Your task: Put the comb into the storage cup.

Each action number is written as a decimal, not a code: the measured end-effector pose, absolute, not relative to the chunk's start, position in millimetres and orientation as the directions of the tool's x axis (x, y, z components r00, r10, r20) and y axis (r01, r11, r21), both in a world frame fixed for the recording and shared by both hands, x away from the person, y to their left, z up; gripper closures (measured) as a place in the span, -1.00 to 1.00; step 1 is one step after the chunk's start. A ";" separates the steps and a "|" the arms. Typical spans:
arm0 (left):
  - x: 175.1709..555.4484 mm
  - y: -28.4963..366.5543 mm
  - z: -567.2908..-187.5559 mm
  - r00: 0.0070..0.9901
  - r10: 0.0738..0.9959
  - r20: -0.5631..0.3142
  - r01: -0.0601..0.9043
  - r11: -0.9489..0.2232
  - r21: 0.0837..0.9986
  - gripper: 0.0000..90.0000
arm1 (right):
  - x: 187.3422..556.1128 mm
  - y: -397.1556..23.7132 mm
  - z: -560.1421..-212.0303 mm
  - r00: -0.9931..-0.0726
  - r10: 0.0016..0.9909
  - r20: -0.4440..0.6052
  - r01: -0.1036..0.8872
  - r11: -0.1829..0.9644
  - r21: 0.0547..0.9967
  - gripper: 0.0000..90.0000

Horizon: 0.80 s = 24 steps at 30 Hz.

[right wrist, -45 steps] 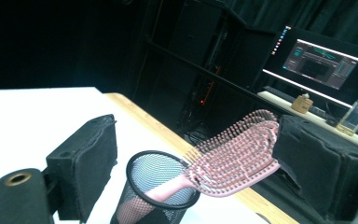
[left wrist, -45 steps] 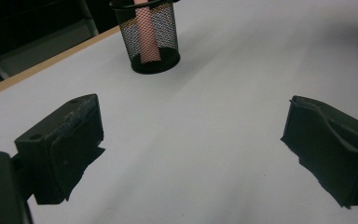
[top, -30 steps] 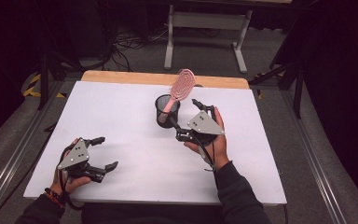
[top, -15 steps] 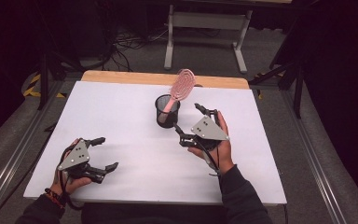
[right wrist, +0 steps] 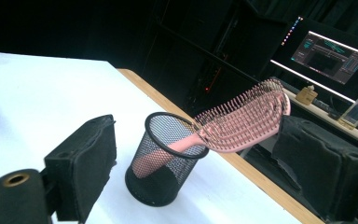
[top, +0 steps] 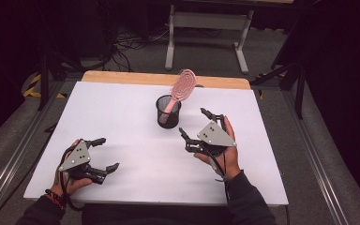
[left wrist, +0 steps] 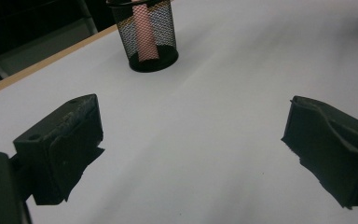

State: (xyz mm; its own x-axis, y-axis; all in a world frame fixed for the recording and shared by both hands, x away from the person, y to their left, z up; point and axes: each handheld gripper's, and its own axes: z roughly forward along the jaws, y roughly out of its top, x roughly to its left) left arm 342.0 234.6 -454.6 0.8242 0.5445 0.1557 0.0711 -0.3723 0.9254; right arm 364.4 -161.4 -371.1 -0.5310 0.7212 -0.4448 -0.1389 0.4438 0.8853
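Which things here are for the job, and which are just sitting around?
For the job:
pink hairbrush, standing handle-down in the cup
black mesh cup
right claw, open, near the cup

Just around:
left claw, open, off by itself
white table
monitor behind
metal stand on the floor

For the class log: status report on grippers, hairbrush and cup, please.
Left gripper open, empty. Right gripper open, empty, near cup. Hairbrush stands handle-down in cup, leaning. Nothing in the way.
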 end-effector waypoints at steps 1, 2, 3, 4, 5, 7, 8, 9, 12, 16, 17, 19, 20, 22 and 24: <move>341.9 234.8 -454.6 0.824 0.545 0.157 0.071 -0.374 0.925 -0.88 | 363.5 -163.3 -370.8 -0.531 0.724 -0.441 -0.137 0.440 0.887 -0.70; 341.7 235.0 -454.6 0.822 0.548 0.153 0.073 -0.369 0.926 -0.88 | 363.1 -164.5 -370.6 -0.531 0.724 -0.439 -0.137 0.438 0.889 -0.70; 341.7 235.3 -454.5 0.821 0.549 0.154 0.072 -0.368 0.927 -0.89 | 362.2 -166.6 -370.2 -0.529 0.727 -0.437 -0.136 0.436 0.890 -0.70; 341.5 235.5 -454.3 0.821 0.550 0.154 0.073 -0.368 0.927 -0.89 | 361.7 -167.9 -370.0 -0.528 0.729 -0.435 -0.135 0.434 0.891 -0.70; 341.3 235.5 -454.1 0.819 0.552 0.155 0.072 -0.367 0.928 -0.88 | 361.0 -169.5 -369.9 -0.525 0.732 -0.433 -0.134 0.431 0.892 -0.71; 340.9 235.7 -453.5 0.819 0.552 0.158 0.067 -0.365 0.928 -0.88 | 359.2 -173.8 -369.6 -0.530 0.735 -0.423 -0.129 0.423 0.897 -0.71; 340.8 235.7 -453.3 0.816 0.555 0.161 0.065 -0.364 0.929 -0.88 | 358.4 -175.4 -369.6 -0.526 0.737 -0.424 -0.125 0.426 0.896 -0.71; 340.8 235.9 -453.1 0.816 0.555 0.159 0.066 -0.362 0.930 -0.88 | 357.7 -177.5 -369.8 -0.524 0.739 -0.424 -0.125 0.426 0.896 -0.71; 341.0 235.9 -453.1 0.818 0.553 0.159 0.066 -0.365 0.929 -0.88 | 356.3 -182.7 -370.1 -0.518 0.742 -0.426 -0.123 0.428 0.895 -0.71; 341.2 235.6 -453.1 0.818 0.551 0.162 0.064 -0.368 0.928 -0.88 | 353.9 -188.0 -369.4 -0.511 0.747 -0.426 -0.126 0.425 0.896 -0.71; 341.3 235.7 -453.2 0.818 0.553 0.159 0.067 -0.365 0.929 -0.88 | 353.3 -188.7 -369.4 -0.504 0.747 -0.433 -0.129 0.430 0.894 -0.71; 341.2 235.6 -453.0 0.816 0.554 0.164 0.063 -0.367 0.928 -0.88 | 351.8 -189.5 -370.1 -0.487 0.748 -0.450 -0.135 0.445 0.885 -0.70; 341.0 235.5 -452.9 0.816 0.554 0.164 0.062 -0.366 0.928 -0.88 | 351.3 -189.8 -370.6 -0.483 0.747 -0.456 -0.134 0.452 0.882 -0.70; 340.5 235.0 -452.8 0.816 0.554 0.166 0.059 -0.365 0.929 -0.88 | 350.8 -190.7 -372.1 -0.488 0.744 -0.456 -0.132 0.454 0.881 -0.70; 339.9 234.6 -452.9 0.816 0.554 0.165 0.060 -0.365 0.929 -0.88 | 350.3 -191.3 -373.6 -0.487 0.739 -0.465 -0.124 0.469 0.874 -0.70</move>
